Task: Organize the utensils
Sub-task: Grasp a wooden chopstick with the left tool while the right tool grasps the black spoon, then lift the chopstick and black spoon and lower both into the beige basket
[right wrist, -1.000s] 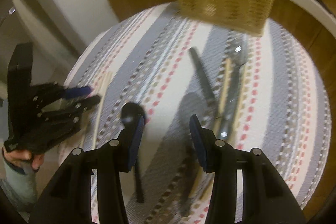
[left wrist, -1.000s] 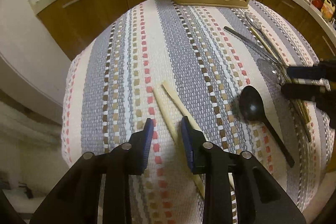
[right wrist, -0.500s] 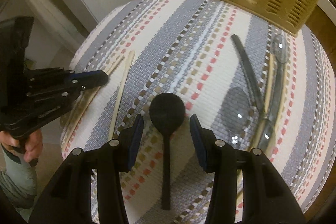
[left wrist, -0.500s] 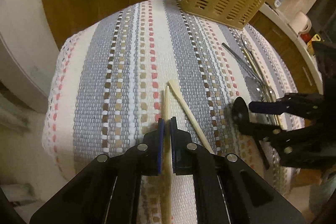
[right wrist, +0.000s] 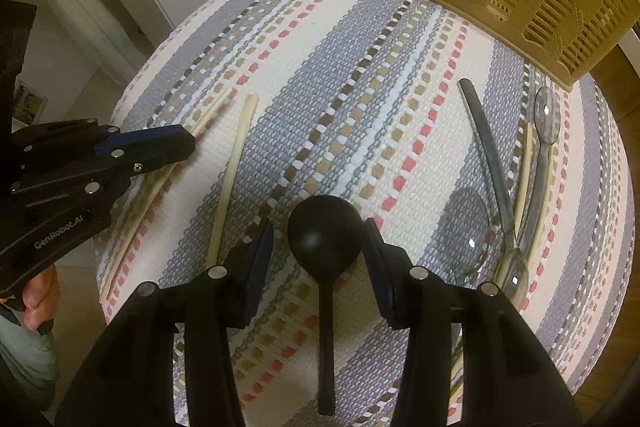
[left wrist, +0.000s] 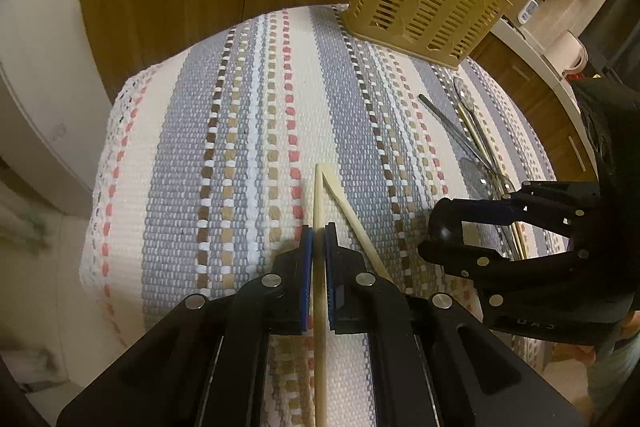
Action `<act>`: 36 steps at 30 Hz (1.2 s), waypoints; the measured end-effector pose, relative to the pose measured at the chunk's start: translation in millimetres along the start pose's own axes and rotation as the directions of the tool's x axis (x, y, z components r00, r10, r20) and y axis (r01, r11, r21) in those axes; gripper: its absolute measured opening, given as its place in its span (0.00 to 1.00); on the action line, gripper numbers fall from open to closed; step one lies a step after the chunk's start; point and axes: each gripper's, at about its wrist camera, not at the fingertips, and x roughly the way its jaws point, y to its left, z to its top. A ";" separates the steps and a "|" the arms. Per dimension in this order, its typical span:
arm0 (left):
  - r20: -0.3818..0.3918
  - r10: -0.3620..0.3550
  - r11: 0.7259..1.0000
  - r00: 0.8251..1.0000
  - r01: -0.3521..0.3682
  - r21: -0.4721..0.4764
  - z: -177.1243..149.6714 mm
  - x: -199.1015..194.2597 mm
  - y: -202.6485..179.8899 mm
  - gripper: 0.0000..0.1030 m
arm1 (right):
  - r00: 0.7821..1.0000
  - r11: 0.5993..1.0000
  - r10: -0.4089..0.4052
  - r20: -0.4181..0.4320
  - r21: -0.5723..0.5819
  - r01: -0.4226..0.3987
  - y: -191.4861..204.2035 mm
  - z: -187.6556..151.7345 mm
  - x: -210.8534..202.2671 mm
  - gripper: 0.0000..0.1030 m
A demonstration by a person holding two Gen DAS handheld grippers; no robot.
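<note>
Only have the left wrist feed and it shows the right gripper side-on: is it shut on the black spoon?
Observer: No. In the right wrist view the right gripper is open, and the bowl of the black spoon sits between its pads, unclamped.
Operator: Which way does the handle run? It is hidden for me.
Observer: Straight back toward the right wrist camera, flat on the striped cloth, centred between the two fingers.
</note>
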 end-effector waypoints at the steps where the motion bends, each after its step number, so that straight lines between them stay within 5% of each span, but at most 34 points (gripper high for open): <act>1: 0.002 0.000 1.000 1.000 0.000 -0.001 0.1 -0.1 0.2 0.04 | 1.000 1.000 -0.005 0.000 -0.003 0.005 0.9 1.7 1.1 0.41; 11: 0.036 -0.020 1.000 0.999 0.020 -0.010 3.5 -5.4 1.0 0.04 | 0.999 0.999 -0.027 0.032 -0.024 0.028 7.6 -5.6 -1.5 0.33; 22: 0.189 -0.080 0.997 0.979 0.080 0.009 19.3 -35.9 -13.6 0.04 | 0.969 0.999 0.037 0.245 0.011 -0.041 -12.0 -18.4 -57.5 0.33; 28: 0.353 -0.120 0.993 0.928 0.114 0.037 36.9 -67.7 -32.8 0.04 | 0.929 0.996 0.060 0.366 0.045 -0.082 -32.0 -23.0 -93.3 0.33; 36: 0.554 -0.108 0.992 0.826 0.053 0.115 66.8 -107.6 -75.5 0.04 | 0.858 0.992 -0.006 0.513 0.112 -0.060 -60.0 -15.0 -133.8 0.33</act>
